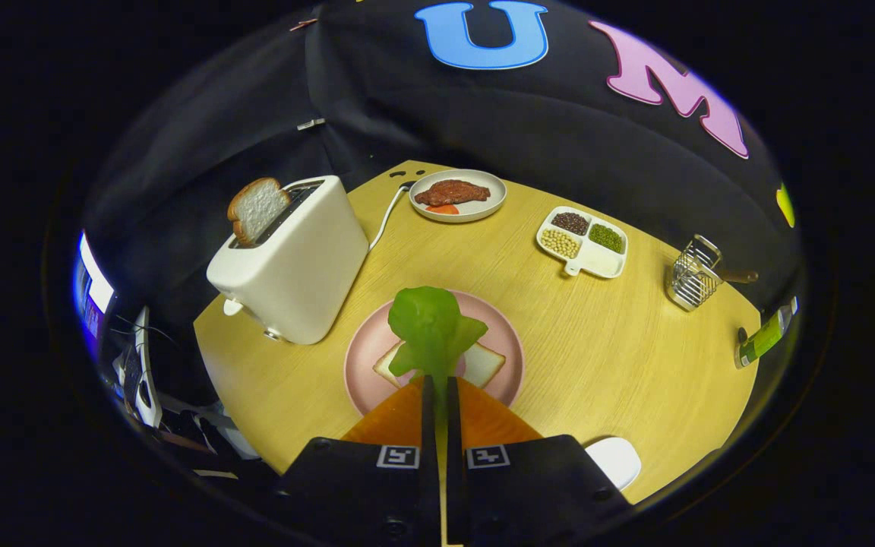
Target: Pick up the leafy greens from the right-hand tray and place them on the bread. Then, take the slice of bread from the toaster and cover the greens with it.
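My gripper (437, 380) pinched the lettuce leaf (431, 328) directly above the bread slice (483, 363) on the pink plate (365, 349).

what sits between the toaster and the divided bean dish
In the gripper view, bare wooden table lies between the toaster and the bean dish; the fingers, nearer, pinch the leafy greens.

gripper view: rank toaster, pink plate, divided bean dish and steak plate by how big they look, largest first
1. Toaster
2. Pink plate, close to the toaster in apparent size, partly hidden by the leafy greens that the gripper is shut on
3 and 4. Steak plate and divided bean dish look alike; both sit farther off, so true size is unsure.
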`<state>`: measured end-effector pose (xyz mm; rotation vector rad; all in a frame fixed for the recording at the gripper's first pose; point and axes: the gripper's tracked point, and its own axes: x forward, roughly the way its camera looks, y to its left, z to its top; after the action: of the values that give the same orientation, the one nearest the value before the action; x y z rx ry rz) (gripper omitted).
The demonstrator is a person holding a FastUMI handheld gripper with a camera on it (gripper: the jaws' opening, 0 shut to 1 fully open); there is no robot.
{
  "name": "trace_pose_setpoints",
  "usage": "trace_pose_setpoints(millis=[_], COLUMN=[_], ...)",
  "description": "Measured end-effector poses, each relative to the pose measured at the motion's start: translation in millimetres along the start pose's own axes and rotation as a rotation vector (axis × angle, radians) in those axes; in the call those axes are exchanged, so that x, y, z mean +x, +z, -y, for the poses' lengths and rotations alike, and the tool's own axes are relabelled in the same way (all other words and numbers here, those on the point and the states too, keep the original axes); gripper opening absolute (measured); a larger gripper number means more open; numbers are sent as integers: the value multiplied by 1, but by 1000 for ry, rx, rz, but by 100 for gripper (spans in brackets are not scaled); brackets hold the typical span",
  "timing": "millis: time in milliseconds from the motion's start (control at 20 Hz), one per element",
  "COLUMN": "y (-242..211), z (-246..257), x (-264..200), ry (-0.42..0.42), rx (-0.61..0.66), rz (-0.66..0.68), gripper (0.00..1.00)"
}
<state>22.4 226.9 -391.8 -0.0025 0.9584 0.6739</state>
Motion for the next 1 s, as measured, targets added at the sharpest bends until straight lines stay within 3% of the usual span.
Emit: trace_pose_setpoints(millis=[250,300,350,450,550,1000], y=[11,11,11,13,16,68], z=[2,1,4,7,8,-30], x=[25,30,33,37,36,-22], ry=[-26,-24,-37,-55,-62,-50], rx=[9,18,22,18,12,-16], rz=[16,16,11,16,37,217], gripper=[13,18,32,46,66,66])
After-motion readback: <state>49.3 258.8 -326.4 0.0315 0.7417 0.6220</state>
